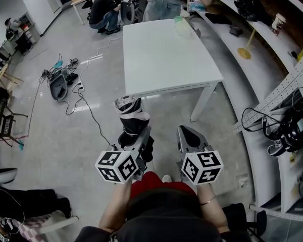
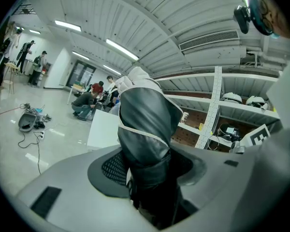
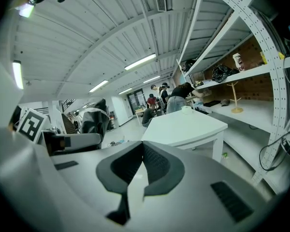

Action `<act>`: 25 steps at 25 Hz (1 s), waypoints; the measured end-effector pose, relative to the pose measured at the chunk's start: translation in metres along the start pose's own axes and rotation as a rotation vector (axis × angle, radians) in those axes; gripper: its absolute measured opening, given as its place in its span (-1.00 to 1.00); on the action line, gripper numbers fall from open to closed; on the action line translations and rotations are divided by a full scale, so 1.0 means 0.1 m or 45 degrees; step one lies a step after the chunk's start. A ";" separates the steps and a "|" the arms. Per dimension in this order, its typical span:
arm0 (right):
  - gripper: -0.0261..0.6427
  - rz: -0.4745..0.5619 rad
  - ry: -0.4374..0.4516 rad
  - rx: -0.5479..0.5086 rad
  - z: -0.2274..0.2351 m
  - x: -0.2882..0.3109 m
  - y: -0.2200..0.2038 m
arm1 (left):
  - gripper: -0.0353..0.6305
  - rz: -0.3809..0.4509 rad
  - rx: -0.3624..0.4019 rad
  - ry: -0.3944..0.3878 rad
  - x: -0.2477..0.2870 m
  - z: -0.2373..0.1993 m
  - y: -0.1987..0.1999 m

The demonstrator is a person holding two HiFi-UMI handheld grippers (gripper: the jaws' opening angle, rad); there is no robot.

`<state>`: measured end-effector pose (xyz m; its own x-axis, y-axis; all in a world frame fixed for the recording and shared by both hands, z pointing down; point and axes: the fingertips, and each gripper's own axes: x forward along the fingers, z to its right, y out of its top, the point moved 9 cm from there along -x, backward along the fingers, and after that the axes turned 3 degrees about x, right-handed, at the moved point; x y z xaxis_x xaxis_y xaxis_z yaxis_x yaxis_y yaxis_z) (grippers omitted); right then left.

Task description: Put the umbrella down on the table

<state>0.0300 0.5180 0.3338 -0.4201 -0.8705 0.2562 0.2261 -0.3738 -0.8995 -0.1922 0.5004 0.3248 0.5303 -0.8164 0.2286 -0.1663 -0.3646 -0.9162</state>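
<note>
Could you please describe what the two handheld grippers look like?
Both the left gripper and right gripper are grey moulded shells, each carrying a white cube printed with black square markers. Their fingers have dark ribbed pads. A thin bracelet circles the right wrist.

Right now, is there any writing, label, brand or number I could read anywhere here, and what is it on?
No words or numbers can be read in any view.
Left cube and right cube: black-and-white square patterns, not letters.
Cup on the shelf: a coloured marking, too small to read.
</note>
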 end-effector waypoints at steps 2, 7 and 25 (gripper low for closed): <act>-0.87 0.006 -0.012 0.000 0.05 -0.03 0.01 | -0.21 -0.002 0.006 -0.004 0.02 0.03 0.00; -0.87 0.023 -0.047 0.008 0.19 -0.08 0.06 | -0.21 -0.022 0.027 -0.030 0.14 0.12 -0.01; -0.87 0.080 -0.167 0.076 0.71 0.35 0.26 | -0.21 -0.039 0.032 -0.075 0.98 -0.14 0.22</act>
<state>0.0836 0.4554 0.3449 -0.2861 -0.9257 0.2473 0.3021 -0.3320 -0.8936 -0.1556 0.4061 0.3318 0.5830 -0.7770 0.2375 -0.1285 -0.3769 -0.9173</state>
